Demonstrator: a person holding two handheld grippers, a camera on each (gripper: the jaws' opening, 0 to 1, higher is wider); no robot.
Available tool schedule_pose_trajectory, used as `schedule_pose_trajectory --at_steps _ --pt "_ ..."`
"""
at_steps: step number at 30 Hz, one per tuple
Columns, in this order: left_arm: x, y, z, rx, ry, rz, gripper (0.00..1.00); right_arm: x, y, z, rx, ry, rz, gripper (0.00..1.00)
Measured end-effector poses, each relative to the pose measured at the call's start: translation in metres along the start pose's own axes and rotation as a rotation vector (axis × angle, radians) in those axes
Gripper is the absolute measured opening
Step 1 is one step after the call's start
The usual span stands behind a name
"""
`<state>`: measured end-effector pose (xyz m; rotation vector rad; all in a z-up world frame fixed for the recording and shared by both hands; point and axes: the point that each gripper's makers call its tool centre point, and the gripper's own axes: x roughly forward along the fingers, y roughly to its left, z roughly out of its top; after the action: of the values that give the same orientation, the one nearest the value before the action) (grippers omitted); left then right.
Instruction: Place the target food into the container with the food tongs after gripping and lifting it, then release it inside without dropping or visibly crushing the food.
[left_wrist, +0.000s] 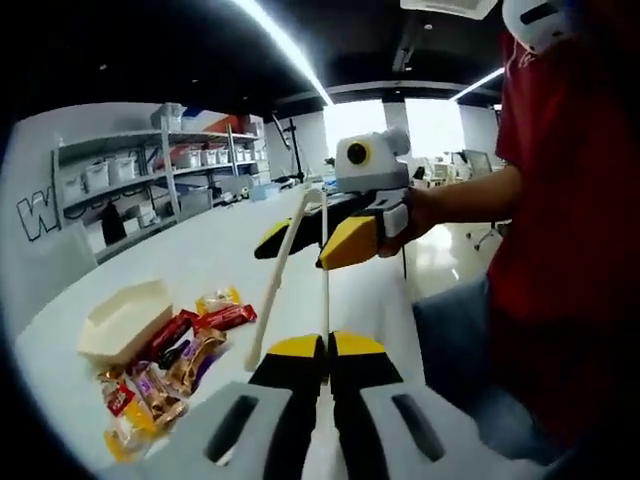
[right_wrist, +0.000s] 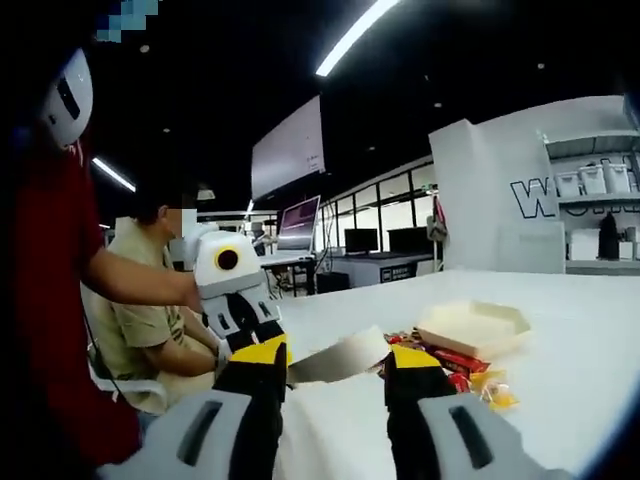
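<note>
Snacks: wrapped pieces heaped on the white counter, touching the cream container.
Tongs: 2 pale arms lifted clear of the heap.
Left gripper: clenched on the tongs' near end.
Right gripper: jaws parted around the tongs, grip unclear.
Advice: lower tips astride 1 outer snack, squeeze gently, lift straight, release low inside container.

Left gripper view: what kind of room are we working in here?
Probably a lab or workshop office rather than a kitchen: storage shelves with bins along the wall, a long white table, and computer monitors on desks in the right gripper view.
</note>
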<state>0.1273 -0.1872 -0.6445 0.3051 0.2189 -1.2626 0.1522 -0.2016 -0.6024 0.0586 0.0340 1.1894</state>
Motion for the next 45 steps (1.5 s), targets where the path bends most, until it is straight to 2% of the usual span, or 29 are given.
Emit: schedule_pose_trajectory --at_steps 3,5,10,13,18,21,24,27,33,35,42,45 --pt "0.003 -0.010 0.010 -0.004 -0.037 -0.043 0.00 0.002 0.008 0.005 -0.016 -0.005 0.029 0.34" --pt "0.003 -0.015 0.017 0.002 -0.056 -0.061 0.00 0.004 0.017 0.010 -0.009 -0.020 0.074 0.34" --pt "0.002 -0.025 0.029 -0.004 -0.037 -0.114 0.00 0.005 0.029 0.016 0.022 -0.025 0.133 0.34" --pt "0.000 -0.032 0.036 -0.067 -0.040 -0.154 0.00 0.005 0.037 0.019 0.037 -0.036 0.171 0.32" --pt "-0.001 -0.035 0.052 -0.028 -0.058 -0.186 0.00 0.005 0.044 0.022 0.067 -0.041 0.200 0.31" --pt "0.000 -0.037 0.052 -0.032 -0.020 -0.207 0.00 0.005 0.047 0.031 0.110 -0.085 0.216 0.31" --pt "0.000 -0.040 0.051 -0.048 0.003 -0.230 0.00 0.004 0.047 0.034 0.105 -0.087 0.213 0.31" --pt "-0.001 -0.043 0.051 -0.046 0.016 -0.244 0.00 0.003 0.047 0.033 0.111 -0.081 0.217 0.34" --pt "0.001 -0.047 0.052 -0.053 0.051 -0.270 0.00 0.004 0.058 0.024 0.107 -0.032 0.253 0.29" --pt "0.000 -0.051 0.048 -0.062 0.079 -0.286 0.00 0.005 0.059 0.027 0.107 -0.037 0.253 0.29" --pt "-0.002 -0.052 0.048 -0.091 0.089 -0.299 0.00 0.002 0.060 0.026 0.108 -0.030 0.253 0.30" --pt "-0.003 -0.051 0.048 -0.091 0.096 -0.298 0.00 0.000 0.062 0.027 0.117 -0.032 0.261 0.28"
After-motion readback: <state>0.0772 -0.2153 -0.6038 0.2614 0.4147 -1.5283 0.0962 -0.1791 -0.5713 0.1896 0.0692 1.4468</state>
